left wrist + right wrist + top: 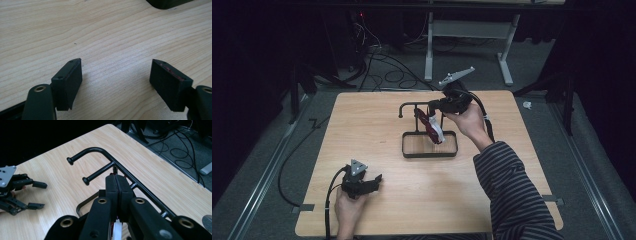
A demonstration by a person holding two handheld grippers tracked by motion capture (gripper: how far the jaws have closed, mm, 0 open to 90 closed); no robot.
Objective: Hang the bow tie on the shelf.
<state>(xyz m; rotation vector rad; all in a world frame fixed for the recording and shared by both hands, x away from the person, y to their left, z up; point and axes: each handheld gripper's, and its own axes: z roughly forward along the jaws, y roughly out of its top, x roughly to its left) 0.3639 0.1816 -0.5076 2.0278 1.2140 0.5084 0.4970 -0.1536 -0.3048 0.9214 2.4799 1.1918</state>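
A black wire rack [412,104] with hooked arms stands on its tray base [429,155] at the table's middle; its top bar [95,149] runs past my right jaws. My right gripper [433,106] [117,178] is at that bar with its pads pressed together, shut on the top of a red and white strip [432,127] that hangs slanting down over the tray. A bit of that strip [117,230] shows under the pads. My left gripper [374,181] [116,72] rests low over bare wood at the front left, open with nothing between its pads. It also appears far off [43,195].
The wooden table [422,200] has free surface around the rack and in front of it. A corner of the dark tray [167,3] lies ahead of the left jaws. Cables and a white desk frame [472,30] are on the floor beyond the far edge.
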